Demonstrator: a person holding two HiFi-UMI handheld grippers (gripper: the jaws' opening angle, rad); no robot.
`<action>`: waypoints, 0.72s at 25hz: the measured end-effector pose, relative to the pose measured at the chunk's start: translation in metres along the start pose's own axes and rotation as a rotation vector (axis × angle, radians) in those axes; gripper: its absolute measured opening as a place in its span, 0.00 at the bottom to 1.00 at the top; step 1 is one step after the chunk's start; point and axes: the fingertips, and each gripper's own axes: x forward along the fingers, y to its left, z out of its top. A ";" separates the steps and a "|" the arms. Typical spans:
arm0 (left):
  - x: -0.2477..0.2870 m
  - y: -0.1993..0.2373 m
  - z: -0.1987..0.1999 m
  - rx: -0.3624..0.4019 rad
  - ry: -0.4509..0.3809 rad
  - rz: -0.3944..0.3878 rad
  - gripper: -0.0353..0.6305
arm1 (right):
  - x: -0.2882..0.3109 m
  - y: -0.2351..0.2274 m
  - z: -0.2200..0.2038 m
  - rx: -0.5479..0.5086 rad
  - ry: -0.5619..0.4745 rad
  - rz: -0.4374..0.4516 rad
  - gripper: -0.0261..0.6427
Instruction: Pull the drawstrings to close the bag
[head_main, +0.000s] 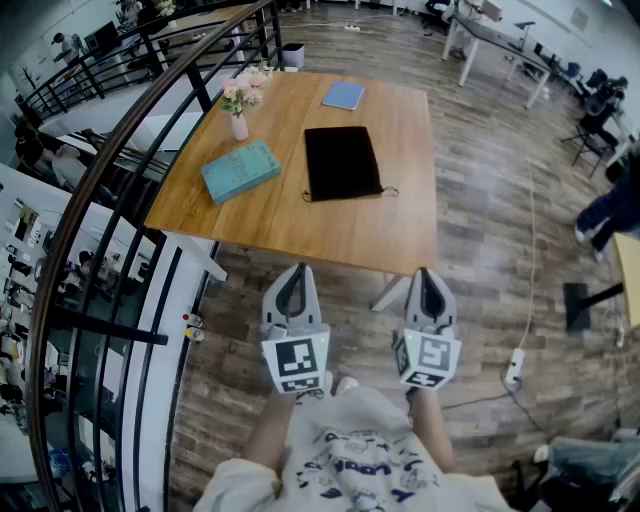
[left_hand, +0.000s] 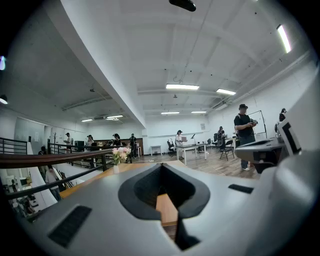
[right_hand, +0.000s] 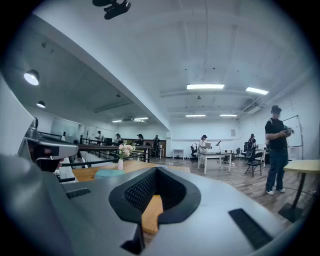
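Note:
A flat black drawstring bag (head_main: 342, 162) lies near the middle of the wooden table (head_main: 400, 230), its cord ends trailing off its near corners. My left gripper (head_main: 293, 270) and right gripper (head_main: 428, 272) hang side by side just short of the table's near edge, above the floor and well back from the bag. Both are shut with nothing in them. In the left gripper view the left gripper (left_hand: 161, 166) has its jaws closed, with only a sliver of tabletop behind them. The right gripper (right_hand: 156, 170) looks the same in its own view.
A teal book (head_main: 240, 169) lies left of the bag, a pink flower vase (head_main: 240, 110) behind it, and a blue notebook (head_main: 343, 95) at the far edge. A dark railing (head_main: 120, 170) runs along the left. People stand and sit around desks (right_hand: 215, 156) across the room.

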 end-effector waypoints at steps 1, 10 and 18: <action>0.000 0.000 0.000 0.002 0.000 0.000 0.06 | 0.000 -0.001 -0.001 -0.003 0.003 -0.003 0.04; 0.000 -0.004 -0.004 0.003 0.005 0.011 0.06 | -0.001 -0.009 -0.004 -0.016 0.012 -0.015 0.04; -0.003 -0.002 -0.012 -0.004 0.022 0.059 0.06 | 0.007 -0.008 -0.011 -0.010 0.004 0.018 0.04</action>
